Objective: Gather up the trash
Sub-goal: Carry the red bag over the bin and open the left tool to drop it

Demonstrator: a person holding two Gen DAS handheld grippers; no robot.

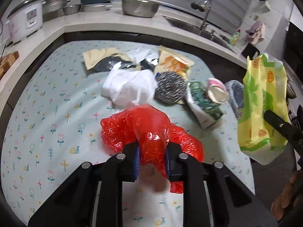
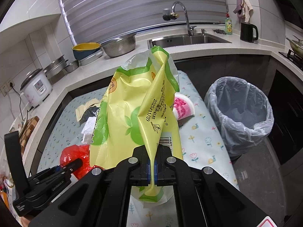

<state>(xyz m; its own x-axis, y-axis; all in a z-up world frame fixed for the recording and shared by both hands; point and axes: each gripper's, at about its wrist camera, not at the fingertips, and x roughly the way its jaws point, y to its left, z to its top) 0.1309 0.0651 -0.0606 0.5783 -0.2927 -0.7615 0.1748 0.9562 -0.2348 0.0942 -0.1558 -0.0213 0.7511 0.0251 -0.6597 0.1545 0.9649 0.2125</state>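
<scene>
My left gripper [image 1: 152, 158] is shut on a crumpled red plastic bag [image 1: 149, 130] that rests low over the floral tablecloth [image 1: 47, 113]. My right gripper [image 2: 152, 167] is shut on a yellow and green plastic package [image 2: 132, 109] and holds it up above the table's right side; the package also shows in the left wrist view [image 1: 263, 102]. More trash lies on the cloth: white crumpled paper [image 1: 130, 89], a steel scourer [image 1: 170, 89], a green and white carton [image 1: 203, 104], a pink cup [image 1: 216, 90] and snack wrappers [image 1: 172, 60]. The red bag and left gripper show in the right wrist view [image 2: 75, 157].
A bin lined with a clear bag [image 2: 240, 111] stands on the floor right of the table. The counter behind holds a rice cooker [image 1: 26, 20], metal bowls [image 1: 140, 5], a sink with a tap [image 2: 189, 37] and a black kettle [image 2: 248, 32].
</scene>
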